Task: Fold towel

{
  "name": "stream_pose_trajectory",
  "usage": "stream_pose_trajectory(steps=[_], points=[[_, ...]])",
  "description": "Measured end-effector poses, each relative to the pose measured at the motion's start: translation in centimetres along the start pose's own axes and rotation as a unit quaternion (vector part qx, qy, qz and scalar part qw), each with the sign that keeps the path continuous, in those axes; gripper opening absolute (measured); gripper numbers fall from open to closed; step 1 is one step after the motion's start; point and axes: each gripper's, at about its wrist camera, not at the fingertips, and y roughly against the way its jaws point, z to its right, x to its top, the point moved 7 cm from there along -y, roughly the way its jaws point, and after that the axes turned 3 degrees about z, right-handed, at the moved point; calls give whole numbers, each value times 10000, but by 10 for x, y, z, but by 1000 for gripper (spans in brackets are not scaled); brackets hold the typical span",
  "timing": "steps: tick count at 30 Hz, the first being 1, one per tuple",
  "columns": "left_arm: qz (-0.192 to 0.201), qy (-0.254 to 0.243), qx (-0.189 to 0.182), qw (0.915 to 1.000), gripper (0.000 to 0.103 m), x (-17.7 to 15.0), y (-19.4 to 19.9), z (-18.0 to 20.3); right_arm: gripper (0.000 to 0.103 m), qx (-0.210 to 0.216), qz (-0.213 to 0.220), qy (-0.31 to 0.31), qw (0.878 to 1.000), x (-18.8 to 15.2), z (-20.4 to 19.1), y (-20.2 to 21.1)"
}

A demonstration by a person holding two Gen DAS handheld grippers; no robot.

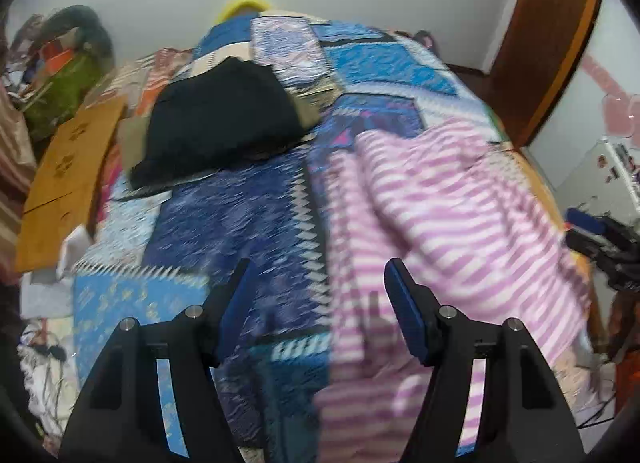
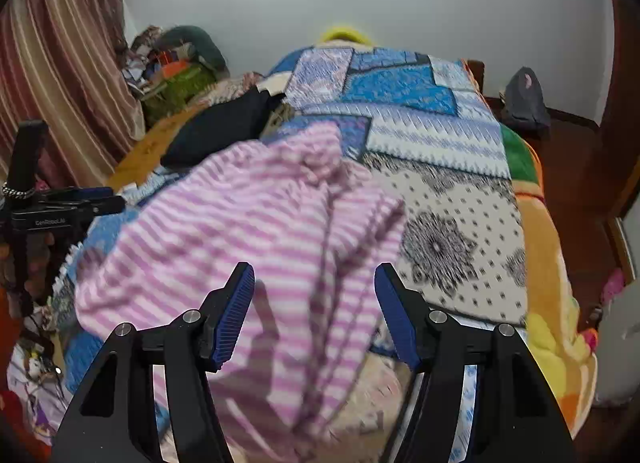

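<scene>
Left gripper jaws spread, empty, striped towel just beyond; right gripper jaws spread above the towel, gripping nothing.

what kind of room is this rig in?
Most likely a lived-in bedroom. A bed under a patchwork quilt fills both views, a striped curtain hangs at the left wall, and clothes lie about: the pink striped towel and a black garment.

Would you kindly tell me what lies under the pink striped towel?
The pink striped towel lies crumpled on the patchwork quilt that covers the bed. Where the towel is bunched, the quilt's pattern and anything beneath are hidden.
</scene>
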Motion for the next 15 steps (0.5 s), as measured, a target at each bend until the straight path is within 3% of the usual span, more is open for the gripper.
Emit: stream_pose_trajectory(steps=[1, 3, 4, 6, 7, 12, 15], points=[[-34, -22, -187, 9998, 65, 2, -3, 5, 57, 31, 13, 11, 10000, 2, -3, -3], [-170, -141, -665, 9975, 53, 2, -13, 24, 53, 103, -73, 30, 9999, 4, -7, -13], [-256, -191, -768, 9965, 49, -1, -17, 30, 47, 150, -167, 35, 9997, 1, -9, -21], [-547, -279, -1007, 9930, 28, -11, -33, 43, 33, 265, -361, 17, 9990, -7, -12, -32], [-666, -302, -1066, 9916, 25, -16, -40, 48, 26, 289, -431, 14, 9986, -11, -13, -36], [-513, -374, -824, 9946, 8, -19, -42, 48, 12, 200, -285, 76, 9994, -15, -11, -30], [-317, -382, -486, 9976, 6, -12, -31, 36, 8, 57, -189, 167, 9997, -13, -9, -20]])
